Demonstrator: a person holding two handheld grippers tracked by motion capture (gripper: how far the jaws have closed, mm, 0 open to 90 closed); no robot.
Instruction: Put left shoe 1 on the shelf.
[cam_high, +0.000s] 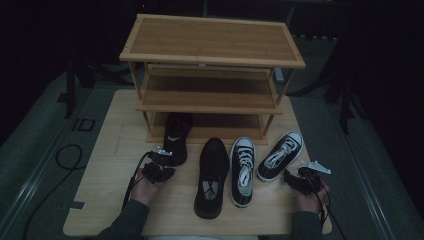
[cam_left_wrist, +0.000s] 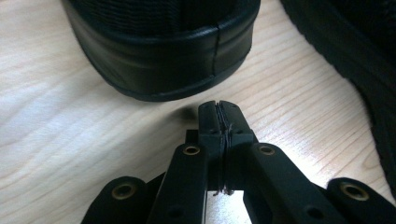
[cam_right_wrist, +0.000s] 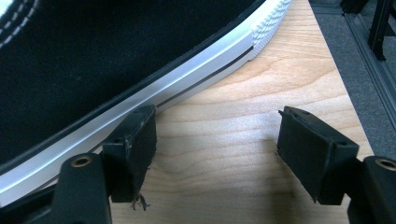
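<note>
Low on the table (cam_high: 115, 210), the left gripper (cam_left_wrist: 218, 112) rests with jaws pressed together just behind a black shoe (cam_left_wrist: 163, 51); the right gripper (cam_right_wrist: 215, 140), jaws apart, sits beside a white-soled sneaker (cam_right_wrist: 93, 60) near the table's right edge.

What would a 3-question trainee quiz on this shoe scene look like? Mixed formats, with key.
1. True or false: the left tongs are shut on the black shoe's heel.
2. How many shoes sit on the table: A) two, B) four, C) six?
3. Fill in: the right tongs are ____, beside the white-soled sneaker.

Key: 1. False, they are shut on nothing, just short of the heel. 2. B. 3. open.
</note>
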